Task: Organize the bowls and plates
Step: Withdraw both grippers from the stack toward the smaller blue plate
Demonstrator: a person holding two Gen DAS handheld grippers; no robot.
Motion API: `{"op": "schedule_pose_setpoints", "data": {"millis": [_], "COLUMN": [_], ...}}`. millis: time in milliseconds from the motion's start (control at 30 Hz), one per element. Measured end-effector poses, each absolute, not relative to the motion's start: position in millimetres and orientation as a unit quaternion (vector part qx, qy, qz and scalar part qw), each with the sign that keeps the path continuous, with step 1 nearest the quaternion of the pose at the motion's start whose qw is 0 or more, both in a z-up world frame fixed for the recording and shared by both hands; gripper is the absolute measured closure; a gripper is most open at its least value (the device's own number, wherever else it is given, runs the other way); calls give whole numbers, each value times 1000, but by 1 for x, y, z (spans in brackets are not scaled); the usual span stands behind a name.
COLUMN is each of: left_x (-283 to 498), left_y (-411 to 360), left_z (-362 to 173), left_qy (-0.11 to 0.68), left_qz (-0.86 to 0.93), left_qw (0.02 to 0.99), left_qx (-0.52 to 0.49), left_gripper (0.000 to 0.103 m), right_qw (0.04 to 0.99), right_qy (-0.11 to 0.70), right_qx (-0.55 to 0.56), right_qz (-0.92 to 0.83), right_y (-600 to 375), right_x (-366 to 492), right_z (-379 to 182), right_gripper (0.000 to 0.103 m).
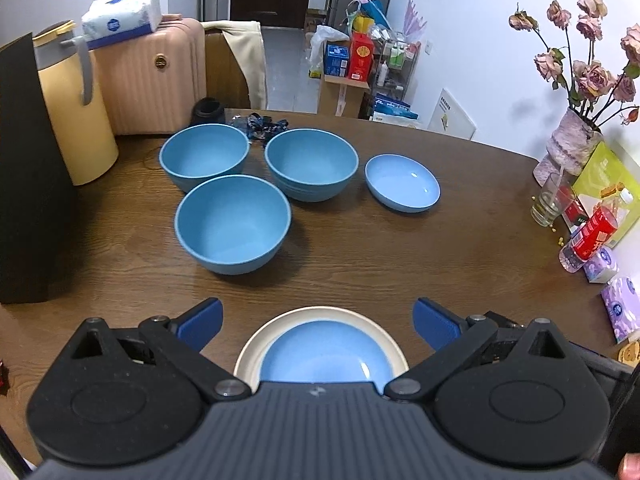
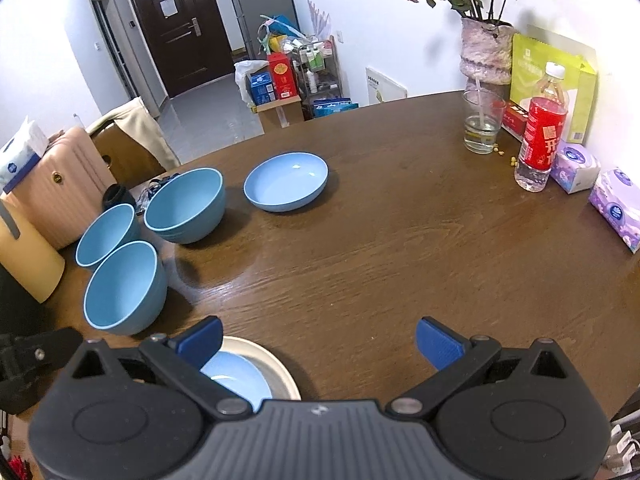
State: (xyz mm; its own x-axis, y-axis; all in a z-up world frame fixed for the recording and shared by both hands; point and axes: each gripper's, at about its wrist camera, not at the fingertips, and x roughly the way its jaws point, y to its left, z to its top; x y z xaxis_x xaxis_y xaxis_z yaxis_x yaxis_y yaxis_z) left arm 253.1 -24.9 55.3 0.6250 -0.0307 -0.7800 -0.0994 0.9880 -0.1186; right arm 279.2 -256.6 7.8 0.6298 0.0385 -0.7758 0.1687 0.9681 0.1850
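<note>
Bowls [image 1: 232, 222] sit upright, rims up — both tools [image 1: 318, 322] [image 2: 319, 342] gape, empty.

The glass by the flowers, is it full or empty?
Nearly empty. The glass stands upright with only a little clear liquid at its bottom and a straw leaning inside. It sits on the table beside the vase.

A vase of dried roses [image 2: 485, 54], a glass [image 2: 481, 122], a red-labelled bottle [image 2: 540, 136] and tissue packs [image 2: 574, 166] line the table's [image 2: 380, 248] wall side.
</note>
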Motion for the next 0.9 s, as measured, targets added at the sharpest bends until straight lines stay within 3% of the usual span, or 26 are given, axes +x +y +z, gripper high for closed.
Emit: {"op": "schedule_pose_setpoints", "data": {"millis": [900], "left_x": [332], "left_y": [-55], "left_z": [48], "left_qy": [463], "left_qz": [33], "left_qw": [881], "left_qx": [-86], "left_gripper": [0], "right_qw": [877], "right_qy": [467], "right_qx": [104], "right_qz": [-47], "right_y": [-286], "right_x": [359], "right_z": [2], "right_gripper": [0]}}
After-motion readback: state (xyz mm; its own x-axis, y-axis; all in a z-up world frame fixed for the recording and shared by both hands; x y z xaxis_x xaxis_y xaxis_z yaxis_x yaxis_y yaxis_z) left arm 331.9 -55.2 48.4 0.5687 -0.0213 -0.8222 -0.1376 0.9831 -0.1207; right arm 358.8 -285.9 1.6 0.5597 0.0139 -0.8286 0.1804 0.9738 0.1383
